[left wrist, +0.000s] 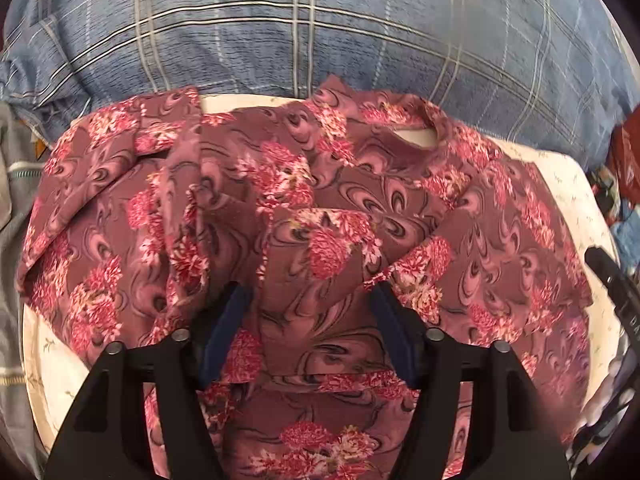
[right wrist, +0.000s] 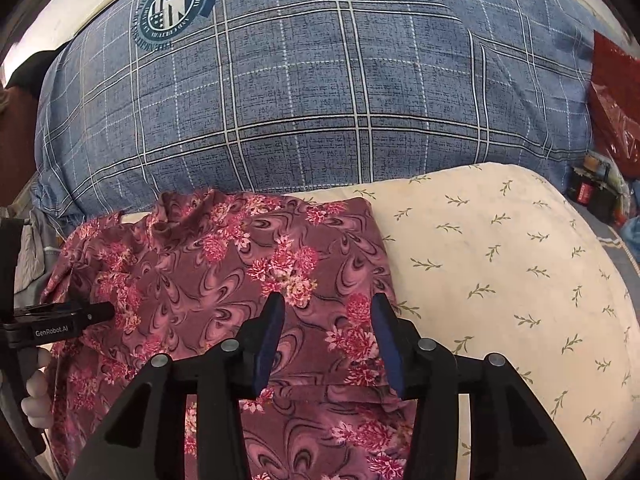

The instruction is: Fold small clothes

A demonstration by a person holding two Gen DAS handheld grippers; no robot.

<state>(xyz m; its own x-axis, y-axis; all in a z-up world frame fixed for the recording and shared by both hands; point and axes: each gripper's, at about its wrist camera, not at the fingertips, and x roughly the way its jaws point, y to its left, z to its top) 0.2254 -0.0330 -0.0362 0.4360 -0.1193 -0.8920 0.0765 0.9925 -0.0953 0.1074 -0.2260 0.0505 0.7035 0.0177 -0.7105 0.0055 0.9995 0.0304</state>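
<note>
Fingers [left wrist: 236,312] apart over the floral garment [left wrist: 360,200] (seemingly not gripping).

Pretty clearly a bedroom in someone's home. There's a big blue plaid pillow [right wrist: 304,92] with a round crest printed on it, leaning behind a cream pillow [right wrist: 500,264] with little green sprigs. A floral maroon garment [left wrist: 304,216] is spread over the cream one. Off to the right there's a red plastic bag [right wrist: 616,104] and some household clutter.
</note>
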